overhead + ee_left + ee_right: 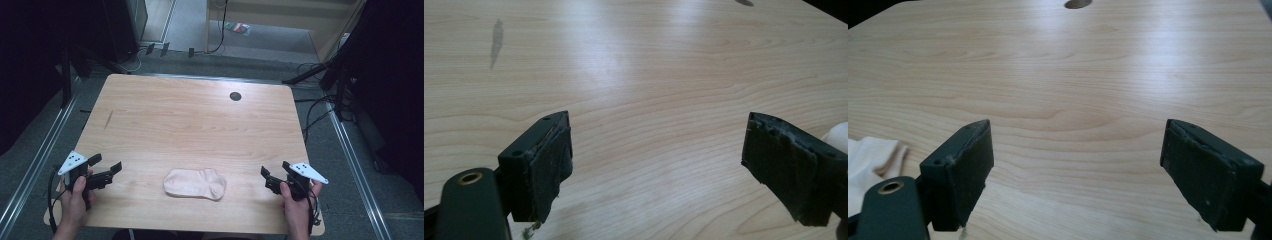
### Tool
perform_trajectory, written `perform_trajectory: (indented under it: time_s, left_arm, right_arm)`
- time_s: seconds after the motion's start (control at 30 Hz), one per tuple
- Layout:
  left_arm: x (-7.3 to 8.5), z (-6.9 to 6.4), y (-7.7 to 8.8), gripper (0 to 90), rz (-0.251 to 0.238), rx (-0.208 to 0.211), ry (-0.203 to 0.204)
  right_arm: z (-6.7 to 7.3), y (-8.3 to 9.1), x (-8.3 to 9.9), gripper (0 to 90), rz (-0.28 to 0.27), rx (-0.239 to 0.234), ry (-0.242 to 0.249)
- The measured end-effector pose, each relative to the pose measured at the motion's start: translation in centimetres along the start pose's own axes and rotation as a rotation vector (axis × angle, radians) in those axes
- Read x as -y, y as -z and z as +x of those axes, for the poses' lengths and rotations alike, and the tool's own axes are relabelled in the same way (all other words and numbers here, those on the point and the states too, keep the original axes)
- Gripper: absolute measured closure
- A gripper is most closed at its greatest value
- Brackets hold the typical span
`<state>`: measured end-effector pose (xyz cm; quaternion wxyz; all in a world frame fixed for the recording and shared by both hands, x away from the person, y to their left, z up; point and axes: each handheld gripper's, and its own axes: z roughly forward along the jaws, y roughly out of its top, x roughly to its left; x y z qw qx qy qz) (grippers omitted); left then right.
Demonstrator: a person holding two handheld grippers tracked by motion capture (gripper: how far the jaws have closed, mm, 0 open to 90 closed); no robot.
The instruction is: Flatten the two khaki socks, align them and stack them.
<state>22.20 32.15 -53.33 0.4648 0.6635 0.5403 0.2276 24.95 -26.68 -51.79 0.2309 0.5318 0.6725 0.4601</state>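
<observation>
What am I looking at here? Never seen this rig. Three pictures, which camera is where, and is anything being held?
No robot: a person holds a handheld two-jaw gripper in each hand. The high view looks down on a wooden table from the person's side, with the left gripper and right gripper near its front edge. The other two pictures come from cameras riding on each gripper, looking along its black jaws. One pale pink sock lies flat between the grippers. Both grippers are open and hold nothing.

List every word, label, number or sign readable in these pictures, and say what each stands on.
None can be read.
The sock, the table and both grippers, left and right, carry no visible text.
The colourful packet on the floor is too small and blurred to read.
</observation>
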Motion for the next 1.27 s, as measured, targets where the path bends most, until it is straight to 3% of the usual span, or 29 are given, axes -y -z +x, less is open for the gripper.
perform_trajectory:
  time_s: [0.23,0.5,0.6,0.73,0.83,1.0,1.27]
  left_arm:
    - [0.7,1.6,0.8,13.5,0.018,-0.031,-0.007]
    - [1.6,3.5,2.0,13.5,0.021,-0.055,0.025]
    - [1.8,3.8,2.6,13.5,0.014,-0.063,0.009]
    - [2.0,4.3,2.7,13.6,0.006,-0.064,0.041]
    - [2.0,4.6,2.5,13.7,-0.004,-0.063,0.074]
    - [2.0,4.2,2.1,13.7,0.02,-0.065,0.034]
    - [2.0,4.1,1.8,13.8,0.027,-0.064,0.036]
  right_arm:
    - [-2.4,1.2,0.8,13.9,0.009,0.039,-0.017]
    - [-4.6,2.1,2.2,13.9,0.028,0.065,-0.027]
    - [-5.4,2.6,2.9,13.9,0.036,0.071,-0.042]
    - [-6.3,3.5,3.8,14.0,0.041,0.075,-0.063]
    - [-6.7,3.8,4.1,14.2,0.032,0.064,-0.085]
    - [-6.2,3.5,4.1,14.4,0.045,0.057,-0.046]
    - [-6.5,3.5,4.1,14.4,0.034,0.054,-0.07]
